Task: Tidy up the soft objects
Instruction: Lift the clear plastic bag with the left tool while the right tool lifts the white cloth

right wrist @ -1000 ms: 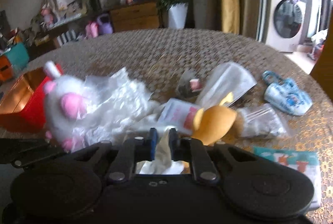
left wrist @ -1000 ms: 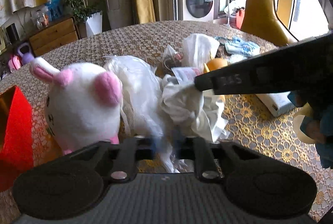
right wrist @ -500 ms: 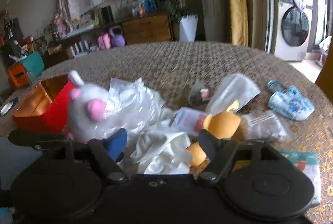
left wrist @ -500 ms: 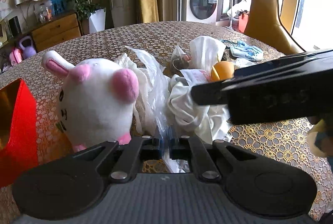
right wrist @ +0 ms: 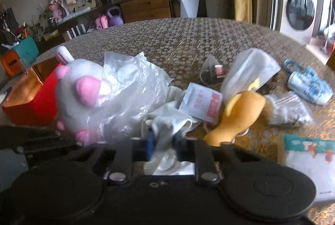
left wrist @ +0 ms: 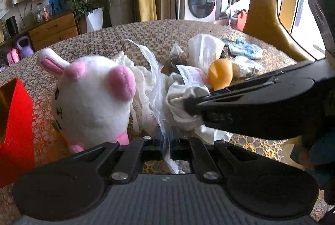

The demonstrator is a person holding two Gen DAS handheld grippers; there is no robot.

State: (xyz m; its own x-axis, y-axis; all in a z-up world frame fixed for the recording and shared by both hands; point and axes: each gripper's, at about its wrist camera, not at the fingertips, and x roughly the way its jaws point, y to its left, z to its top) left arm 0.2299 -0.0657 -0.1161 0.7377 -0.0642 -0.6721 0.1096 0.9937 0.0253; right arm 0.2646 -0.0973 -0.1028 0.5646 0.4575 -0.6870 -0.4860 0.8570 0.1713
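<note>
My left gripper (left wrist: 165,142) is shut on a strip of the clear plastic bag (left wrist: 150,78), which drapes against the white bunny plush (left wrist: 92,95). A crumpled white cloth (left wrist: 180,95) lies just right of the bag. My right gripper (left wrist: 189,108) reaches in from the right, its tip on that cloth. In the right wrist view, the right gripper (right wrist: 163,142) is closing, and the white cloth (right wrist: 169,120) is pinched between its blue pads. The bag (right wrist: 129,87) covers part of the bunny (right wrist: 71,89). An orange plush (right wrist: 240,112) lies right of the cloth.
A red open box (right wrist: 31,99) stands left of the bunny. A red-and-white sachet (right wrist: 201,103), small clear bags, blue-and-white baby shoes (right wrist: 307,87) and a tissue pack (right wrist: 307,162) lie on the lace-covered round table (right wrist: 188,36). A person's hand (left wrist: 303,156) holds the right gripper.
The right gripper let go of the white cloth, opened wide, then dipped a little and closed on the cloth again. The left gripper kept its hold on the bag.
</note>
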